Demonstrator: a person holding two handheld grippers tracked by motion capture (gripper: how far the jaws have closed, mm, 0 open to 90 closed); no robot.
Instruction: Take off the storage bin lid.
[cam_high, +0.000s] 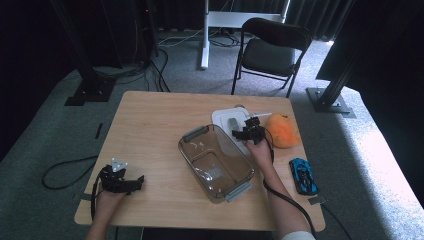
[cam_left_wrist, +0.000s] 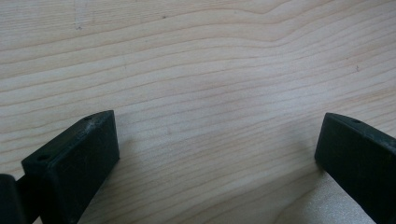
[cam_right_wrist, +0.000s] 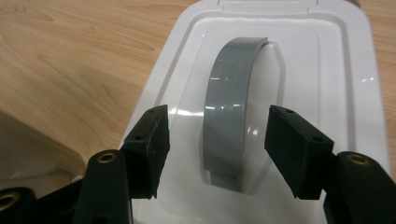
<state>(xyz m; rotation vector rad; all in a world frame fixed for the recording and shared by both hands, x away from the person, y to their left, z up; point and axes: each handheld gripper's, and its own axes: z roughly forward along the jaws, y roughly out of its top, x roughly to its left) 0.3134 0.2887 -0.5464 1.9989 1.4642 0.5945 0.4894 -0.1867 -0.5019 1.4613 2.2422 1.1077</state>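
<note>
A clear plastic container (cam_high: 216, 161) with grey clips stands open in the middle of the wooden table (cam_high: 155, 120). Behind it lies its white lid (cam_high: 223, 119) with a grey arched handle (cam_high: 233, 123). My right gripper (cam_high: 248, 131) hovers over that lid. In the right gripper view, the right gripper (cam_right_wrist: 217, 123) is open, its jaws on either side of the grey handle (cam_right_wrist: 231, 93) of the lid (cam_right_wrist: 327, 70) without touching it. My left gripper (cam_high: 135, 181) rests near the table's front left corner, open over bare wood (cam_left_wrist: 187, 56) with nothing between its jaws (cam_left_wrist: 217, 135).
An orange soft object (cam_high: 283, 130) lies right of the lid. A blue toy car (cam_high: 303, 175) sits near the table's right edge. A black folding chair (cam_high: 270, 50) stands beyond the far edge, and cables (cam_high: 65, 172) trail over the floor at the left.
</note>
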